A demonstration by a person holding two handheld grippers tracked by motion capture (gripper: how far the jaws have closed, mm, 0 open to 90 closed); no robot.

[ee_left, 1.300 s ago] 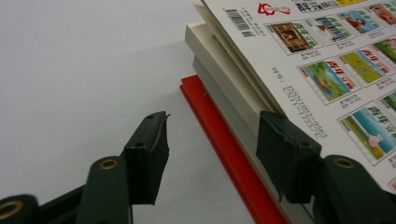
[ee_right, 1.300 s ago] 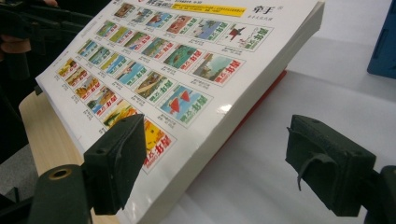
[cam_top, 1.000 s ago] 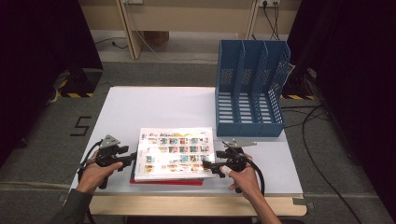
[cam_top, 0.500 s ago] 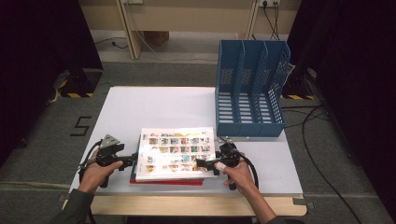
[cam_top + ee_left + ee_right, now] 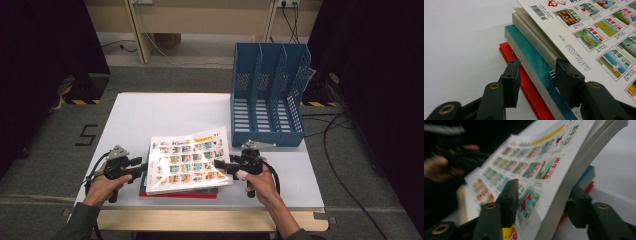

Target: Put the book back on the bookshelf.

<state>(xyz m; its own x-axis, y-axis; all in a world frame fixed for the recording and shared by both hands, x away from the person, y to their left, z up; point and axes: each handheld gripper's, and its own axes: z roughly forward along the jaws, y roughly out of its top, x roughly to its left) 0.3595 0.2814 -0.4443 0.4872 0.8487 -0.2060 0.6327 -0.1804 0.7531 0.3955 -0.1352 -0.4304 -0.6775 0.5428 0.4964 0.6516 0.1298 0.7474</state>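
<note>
The magazine (image 5: 189, 161) lies atop a teal book (image 5: 537, 65) and a red book (image 5: 524, 82), a stacking made plain in the left gripper view. Its right edge is clamped in the right hand-held gripper (image 5: 226, 166), whose jaws have just been closing. The left hand-held gripper (image 5: 143, 167), also just closing, is seen gripping the stack's left edge. Beyond the right hand-held gripper stands a blue file rack (image 5: 267, 95) on the tabletop (image 5: 165, 112), its compartments empty.

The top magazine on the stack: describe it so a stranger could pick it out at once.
On the white table, in front of the blue file rack, lies a small stack near the front edge. The top magazine is white with rows of small colourful pictures, unlike the teal book and red book beneath.
</note>
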